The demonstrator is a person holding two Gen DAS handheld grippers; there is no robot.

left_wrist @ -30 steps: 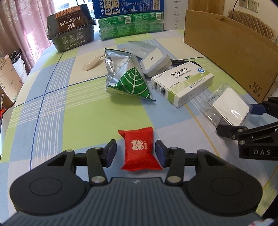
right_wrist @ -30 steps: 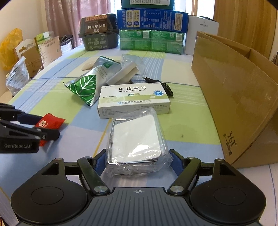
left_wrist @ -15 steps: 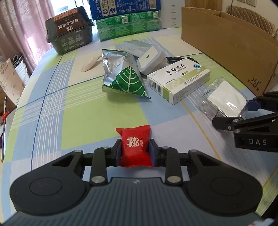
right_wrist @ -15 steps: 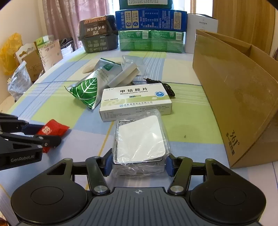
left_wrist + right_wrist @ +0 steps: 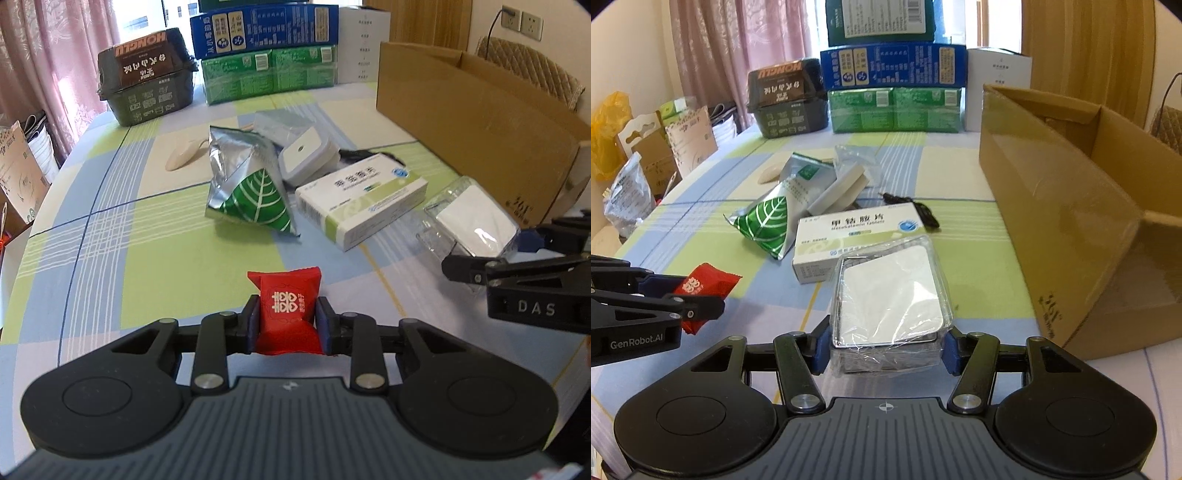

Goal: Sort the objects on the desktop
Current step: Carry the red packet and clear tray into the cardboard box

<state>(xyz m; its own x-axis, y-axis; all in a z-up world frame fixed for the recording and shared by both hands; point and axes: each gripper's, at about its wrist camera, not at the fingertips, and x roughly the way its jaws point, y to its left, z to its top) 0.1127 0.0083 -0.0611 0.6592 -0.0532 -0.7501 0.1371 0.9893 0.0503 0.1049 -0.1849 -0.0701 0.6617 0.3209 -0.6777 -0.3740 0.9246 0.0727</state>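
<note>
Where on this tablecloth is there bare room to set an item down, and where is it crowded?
Free: the green-and-blue checks left of the foil pouch, between the dark tub and the red packet; also the strip between the medicine box and the cardboard box. Crowded: the pouch, medicine box and wrapped tin cluster.

One red foil candy packet point(image 5: 286, 306), one silver-green leaf-printed foil pouch point(image 5: 248, 192), one white-green medicine carton point(image 5: 360, 201), one clear-wrapped white square case point(image 5: 890, 295), one open brown cardboard box point(image 5: 1071, 206), two black tools point(image 5: 284, 325) point(image 5: 884, 343).
</note>
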